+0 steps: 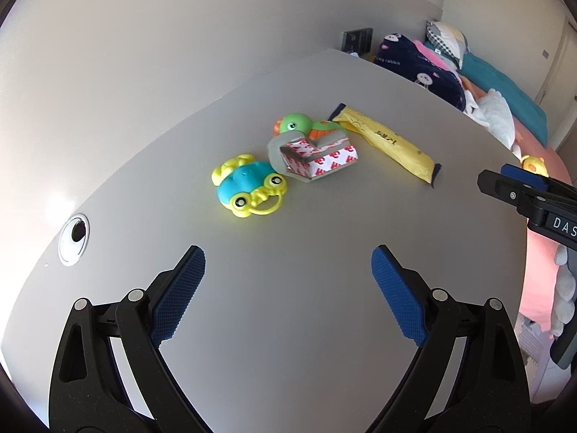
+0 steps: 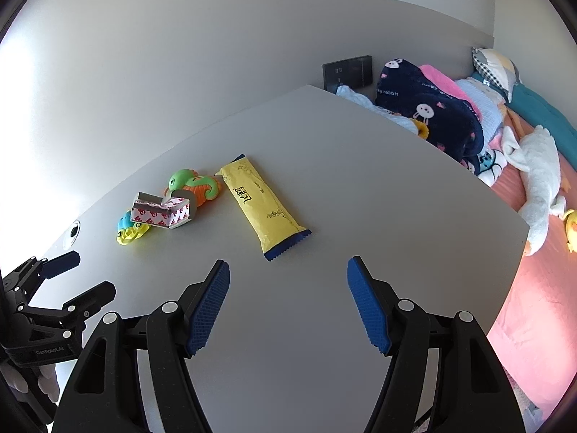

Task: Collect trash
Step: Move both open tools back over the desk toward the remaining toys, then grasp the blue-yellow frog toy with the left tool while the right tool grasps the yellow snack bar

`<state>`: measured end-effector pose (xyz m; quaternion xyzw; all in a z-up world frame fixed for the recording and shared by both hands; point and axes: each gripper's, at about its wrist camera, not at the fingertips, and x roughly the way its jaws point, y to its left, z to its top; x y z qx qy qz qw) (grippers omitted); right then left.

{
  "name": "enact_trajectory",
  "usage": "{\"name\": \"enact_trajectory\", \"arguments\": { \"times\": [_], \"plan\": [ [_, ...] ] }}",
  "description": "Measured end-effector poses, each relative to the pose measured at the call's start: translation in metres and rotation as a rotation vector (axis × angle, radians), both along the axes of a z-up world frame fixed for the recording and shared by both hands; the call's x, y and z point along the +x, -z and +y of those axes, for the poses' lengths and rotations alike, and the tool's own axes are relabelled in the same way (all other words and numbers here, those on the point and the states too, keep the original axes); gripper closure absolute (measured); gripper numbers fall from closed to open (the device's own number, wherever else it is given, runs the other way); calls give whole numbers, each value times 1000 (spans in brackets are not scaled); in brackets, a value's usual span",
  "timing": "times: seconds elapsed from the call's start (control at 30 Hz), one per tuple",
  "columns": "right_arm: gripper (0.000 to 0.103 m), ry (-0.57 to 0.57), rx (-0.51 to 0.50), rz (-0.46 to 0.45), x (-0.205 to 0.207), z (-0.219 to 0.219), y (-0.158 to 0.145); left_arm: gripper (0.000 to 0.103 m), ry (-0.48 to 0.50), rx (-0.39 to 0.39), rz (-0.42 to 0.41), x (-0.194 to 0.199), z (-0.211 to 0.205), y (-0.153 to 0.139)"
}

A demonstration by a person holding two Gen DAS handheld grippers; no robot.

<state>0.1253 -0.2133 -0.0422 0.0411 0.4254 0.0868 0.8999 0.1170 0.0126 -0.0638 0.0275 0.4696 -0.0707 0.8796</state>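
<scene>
On the grey table lie a yellow snack wrapper with dark blue ends and a crumpled red-and-white paper box. My left gripper hangs open over the near part of the table, short of the box, with nothing between its blue pads. My right gripper is open too, just short of the wrapper's near end. Each gripper shows at the edge of the other's view: the right gripper and the left gripper.
A blue-and-yellow frog toy and a green-and-orange toy lie against the box. A round cable hole sits near the table's left edge. Beyond the right edge is a bed with blankets and soft toys.
</scene>
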Motion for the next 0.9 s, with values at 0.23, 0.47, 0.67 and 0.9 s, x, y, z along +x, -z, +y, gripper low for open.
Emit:
{"name": "enact_trajectory", "arguments": {
  "times": [0.23, 0.47, 0.67, 0.9],
  "plan": [
    [34, -15, -12, 24, 18, 12, 10, 13, -30, 4, 11, 23, 13, 12],
    [34, -29, -28, 43, 40, 22, 20, 13, -48, 24, 31, 49, 19, 24],
    [34, -38, -52, 54, 60, 27, 25, 13, -64, 35, 43, 66, 26, 31],
    [34, -74, -97, 61, 85, 35, 30, 16, -61, 42, 51, 81, 32, 37]
  ]
}}
